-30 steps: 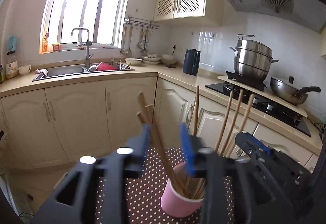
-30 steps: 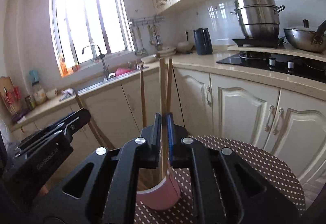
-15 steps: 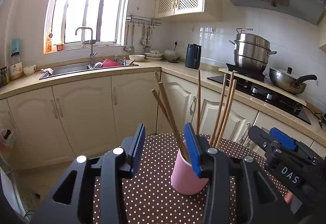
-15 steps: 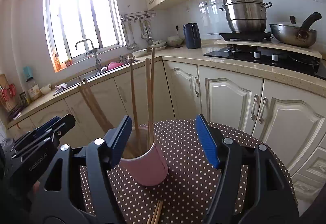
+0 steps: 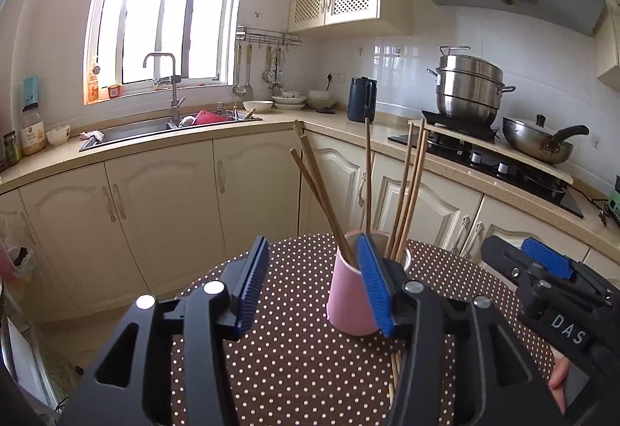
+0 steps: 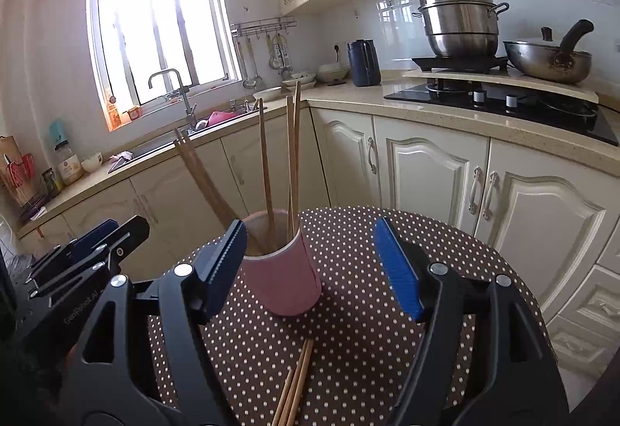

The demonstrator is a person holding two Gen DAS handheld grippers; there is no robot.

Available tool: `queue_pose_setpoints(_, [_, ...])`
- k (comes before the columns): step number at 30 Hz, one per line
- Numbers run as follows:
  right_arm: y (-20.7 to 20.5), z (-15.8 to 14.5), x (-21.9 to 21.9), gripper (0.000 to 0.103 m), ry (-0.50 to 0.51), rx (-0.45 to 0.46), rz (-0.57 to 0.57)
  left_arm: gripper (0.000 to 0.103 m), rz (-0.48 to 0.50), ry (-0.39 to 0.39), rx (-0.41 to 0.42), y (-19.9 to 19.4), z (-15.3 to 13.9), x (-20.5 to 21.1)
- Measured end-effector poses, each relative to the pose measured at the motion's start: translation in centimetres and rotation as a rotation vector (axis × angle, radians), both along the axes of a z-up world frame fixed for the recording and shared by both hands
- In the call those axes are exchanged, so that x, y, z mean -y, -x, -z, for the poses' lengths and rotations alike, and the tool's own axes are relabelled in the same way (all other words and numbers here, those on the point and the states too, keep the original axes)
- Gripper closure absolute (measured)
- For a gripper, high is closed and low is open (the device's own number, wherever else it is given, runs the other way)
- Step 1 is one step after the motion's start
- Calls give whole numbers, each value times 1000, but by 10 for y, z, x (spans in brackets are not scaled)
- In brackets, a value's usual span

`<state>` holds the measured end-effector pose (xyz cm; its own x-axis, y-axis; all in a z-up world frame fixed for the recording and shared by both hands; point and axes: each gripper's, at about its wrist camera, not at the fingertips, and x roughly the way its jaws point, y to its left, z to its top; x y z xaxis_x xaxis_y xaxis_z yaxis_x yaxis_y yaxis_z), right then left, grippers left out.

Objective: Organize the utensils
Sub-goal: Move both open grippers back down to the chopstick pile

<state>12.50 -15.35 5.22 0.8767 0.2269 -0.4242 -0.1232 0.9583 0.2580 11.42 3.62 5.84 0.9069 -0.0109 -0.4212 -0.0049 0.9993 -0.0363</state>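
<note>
A pink cup [image 5: 348, 304] stands on a round brown polka-dot table [image 5: 294, 356] and holds several wooden chopsticks [image 5: 405, 189]. The cup also shows in the right wrist view [image 6: 285, 278] with its chopsticks [image 6: 265, 170]. More loose chopsticks [image 6: 296, 383] lie on the table in front of the cup. My left gripper [image 5: 314, 288] is open and empty, just left of and before the cup. My right gripper [image 6: 314, 267] is open and empty, with the cup between its fingers but apart from them.
The table [image 6: 368, 309] stands in a kitchen. Cream cabinets [image 5: 162, 209] run behind it, with a sink [image 5: 155, 127] at the left. A hob [image 6: 503, 104] with a steel pot [image 6: 459, 19] and a wok [image 6: 550, 57] is at the right.
My right gripper let go of a chopstick, which now stands in the cup, and opened wide. Both grippers drew back from the cup, so the table shows more.
</note>
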Motion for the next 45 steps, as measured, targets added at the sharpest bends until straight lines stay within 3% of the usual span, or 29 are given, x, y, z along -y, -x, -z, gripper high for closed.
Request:
queue_pose_setpoints(6, [14, 12, 1, 27, 6, -47, 0, 50, -2, -1, -33, 12, 11, -2])
queue_pose_setpoints(19, [34, 62, -5, 25, 36, -189, 6, 46, 3, -7, -151, 28, 51, -10])
queue_pose_setpoints(45, [21, 138, -35, 25, 202, -485, -31, 41, 39, 35, -356, 36, 108, -24])
